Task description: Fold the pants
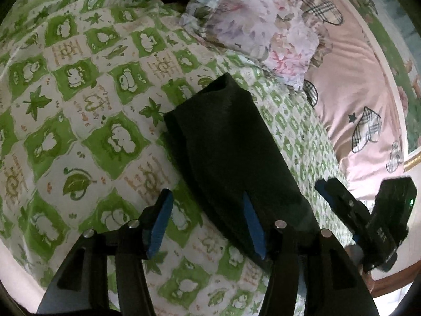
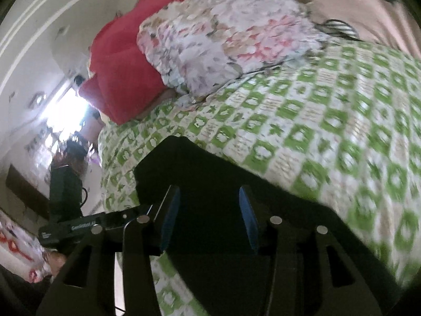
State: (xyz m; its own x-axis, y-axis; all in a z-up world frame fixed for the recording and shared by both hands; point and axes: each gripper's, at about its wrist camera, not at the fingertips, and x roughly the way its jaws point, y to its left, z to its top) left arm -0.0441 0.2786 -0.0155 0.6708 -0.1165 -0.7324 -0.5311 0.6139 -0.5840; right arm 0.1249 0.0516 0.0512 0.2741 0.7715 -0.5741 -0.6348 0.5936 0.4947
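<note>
We see the dark pants (image 1: 231,158) already folded into a narrow strip on the green-checked bedsheet (image 1: 79,92), running from centre toward five o'clock. Our left gripper (image 1: 208,223) stands open, holding nothing, one pad over the cloth. Our right gripper (image 2: 208,218) hovers open above the pants (image 2: 210,179), empty. Perhaps one last fold remains.

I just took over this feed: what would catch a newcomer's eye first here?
The dark folded pants lie mid-frame on the green-and-white checked bedspread, just ahead of the open left gripper. Behind them sits a floral pillow, with a red blanket beside it in the right wrist view.
</note>
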